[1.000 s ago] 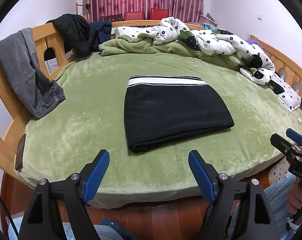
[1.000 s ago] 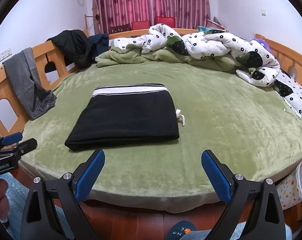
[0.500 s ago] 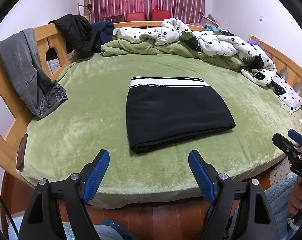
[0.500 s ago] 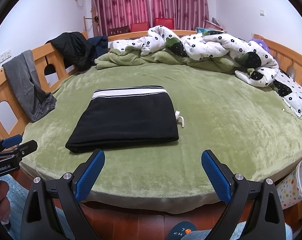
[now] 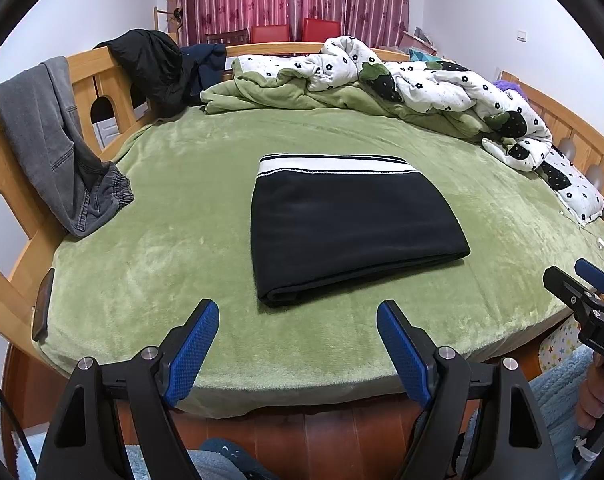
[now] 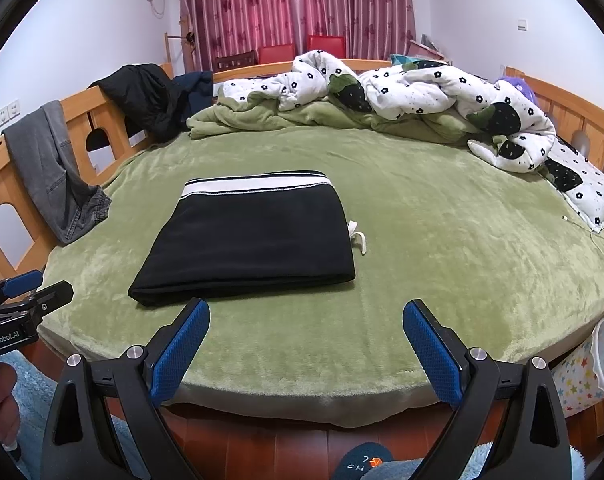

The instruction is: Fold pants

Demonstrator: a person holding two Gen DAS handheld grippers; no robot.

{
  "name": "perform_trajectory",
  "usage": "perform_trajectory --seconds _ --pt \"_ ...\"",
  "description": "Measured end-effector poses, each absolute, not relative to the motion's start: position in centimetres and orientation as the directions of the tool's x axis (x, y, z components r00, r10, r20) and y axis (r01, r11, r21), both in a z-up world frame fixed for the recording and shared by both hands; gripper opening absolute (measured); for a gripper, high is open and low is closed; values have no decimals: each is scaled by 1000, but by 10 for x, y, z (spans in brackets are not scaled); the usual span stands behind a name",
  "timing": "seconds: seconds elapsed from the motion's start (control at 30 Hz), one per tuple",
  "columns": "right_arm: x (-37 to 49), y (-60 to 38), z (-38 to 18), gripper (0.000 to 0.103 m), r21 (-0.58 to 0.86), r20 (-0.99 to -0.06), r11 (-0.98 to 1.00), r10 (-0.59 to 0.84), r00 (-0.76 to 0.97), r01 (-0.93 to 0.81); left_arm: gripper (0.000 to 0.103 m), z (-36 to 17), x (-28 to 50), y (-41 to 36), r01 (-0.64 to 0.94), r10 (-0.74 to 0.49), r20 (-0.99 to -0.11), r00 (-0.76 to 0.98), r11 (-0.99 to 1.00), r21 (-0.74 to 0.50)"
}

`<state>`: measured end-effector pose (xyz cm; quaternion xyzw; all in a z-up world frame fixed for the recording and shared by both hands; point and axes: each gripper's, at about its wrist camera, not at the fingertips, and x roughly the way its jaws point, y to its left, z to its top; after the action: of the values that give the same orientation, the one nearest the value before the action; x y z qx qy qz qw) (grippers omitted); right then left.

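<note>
The black pants (image 5: 349, 224) lie folded into a flat rectangle on the green bed (image 5: 182, 240), white-striped waistband at the far edge. They also show in the right wrist view (image 6: 254, 236), with a white drawstring (image 6: 359, 240) poking out at the right side. My left gripper (image 5: 298, 344) is open and empty, held off the bed's near edge, apart from the pants. My right gripper (image 6: 305, 344) is open and empty too, at the near edge. Each gripper shows at the edge of the other's view.
A crumpled flowered quilt (image 5: 421, 84) and green blanket are piled at the back. Grey jeans (image 5: 58, 148) and a black jacket (image 5: 150, 64) hang on the wooden rail at left. A star-patterned bin (image 6: 589, 364) stands on the floor at right.
Both grippers have drawn back and risen slightly, staying open. The folded pants have not moved.
</note>
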<state>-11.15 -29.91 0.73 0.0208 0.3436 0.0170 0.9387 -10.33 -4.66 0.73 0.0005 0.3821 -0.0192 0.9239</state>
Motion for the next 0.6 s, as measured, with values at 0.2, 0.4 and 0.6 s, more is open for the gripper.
perform_trajectory --seconds 0.2,0.4,0.6 --pt "-111 -302 7 96 58 -644 998 45 764 -10 80 8 -102 -47 38 -37 -707 706 999 -14" --pt "-112 -303 7 96 67 -642 998 45 765 -3 80 8 -102 -48 37 -36 -706 707 999 -14" --pt "-113 -303 7 96 64 -642 998 43 766 -3 80 8 -102 -47 39 -38 -708 705 999 -14"
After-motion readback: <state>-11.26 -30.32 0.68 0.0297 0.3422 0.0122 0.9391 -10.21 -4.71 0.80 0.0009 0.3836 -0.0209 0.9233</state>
